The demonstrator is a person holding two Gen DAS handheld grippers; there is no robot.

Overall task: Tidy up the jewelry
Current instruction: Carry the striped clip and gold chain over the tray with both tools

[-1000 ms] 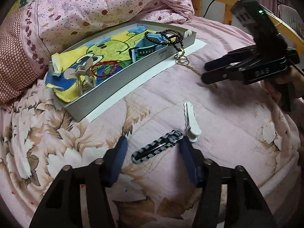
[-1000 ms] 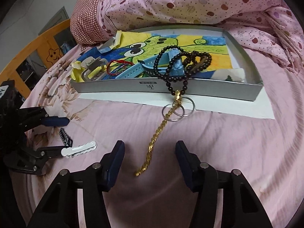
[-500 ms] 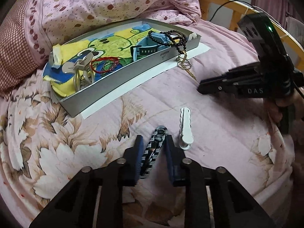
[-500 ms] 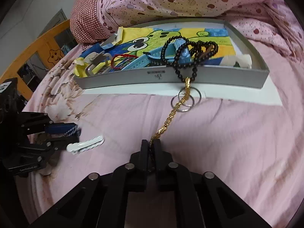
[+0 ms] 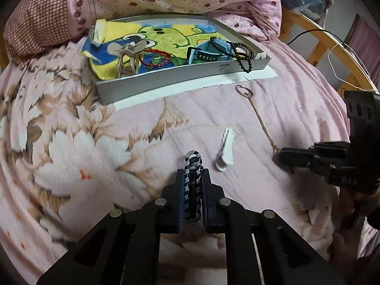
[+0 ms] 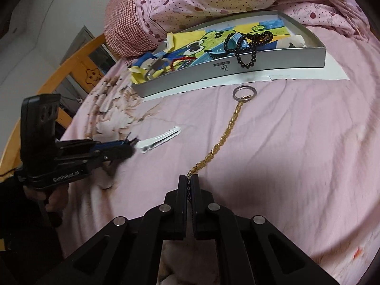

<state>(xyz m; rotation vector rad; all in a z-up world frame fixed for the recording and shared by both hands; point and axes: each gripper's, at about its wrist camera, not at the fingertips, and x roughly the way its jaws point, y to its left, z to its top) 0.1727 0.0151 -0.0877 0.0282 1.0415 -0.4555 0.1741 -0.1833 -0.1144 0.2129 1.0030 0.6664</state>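
Jewelry lies partly in the grey tray point(image 5: 166, 80) and partly loose on the pink quilt point(image 6: 296, 154), and both claws already have a piece. The gold chain point(image 6: 220, 140) runs as one long line from the right gripper point(image 6: 188, 185), whose jaws have just closed to a tight pinch on its near end, up and away to the key rings point(image 6: 244, 92) at its far end, which rest on the quilt just short of the white sheet under the tray. So the chain's long axis points almost straight at the tray's front wall, and I judge a lift and a carry forward along that line would bring it over the rim. The striped hair clip point(image 5: 193, 185) sits lengthwise between the pads of the left gripper point(image 5: 193, 174), whose jaws have just been closing and now press narrow on it, its rounded tip poking out ahead toward the tray, which lies up and to the left of that claw. A white hair clip point(image 5: 225, 149) lies free on the quilt just beside the left gripper, nearer to it than to the right. A black bead bracelet point(image 6: 247, 47) hangs over the tray's front wall. On that wall a small dark logo shows, too small to read; the left gripper's body carries white lettering that looks like "GenRobot.AI".
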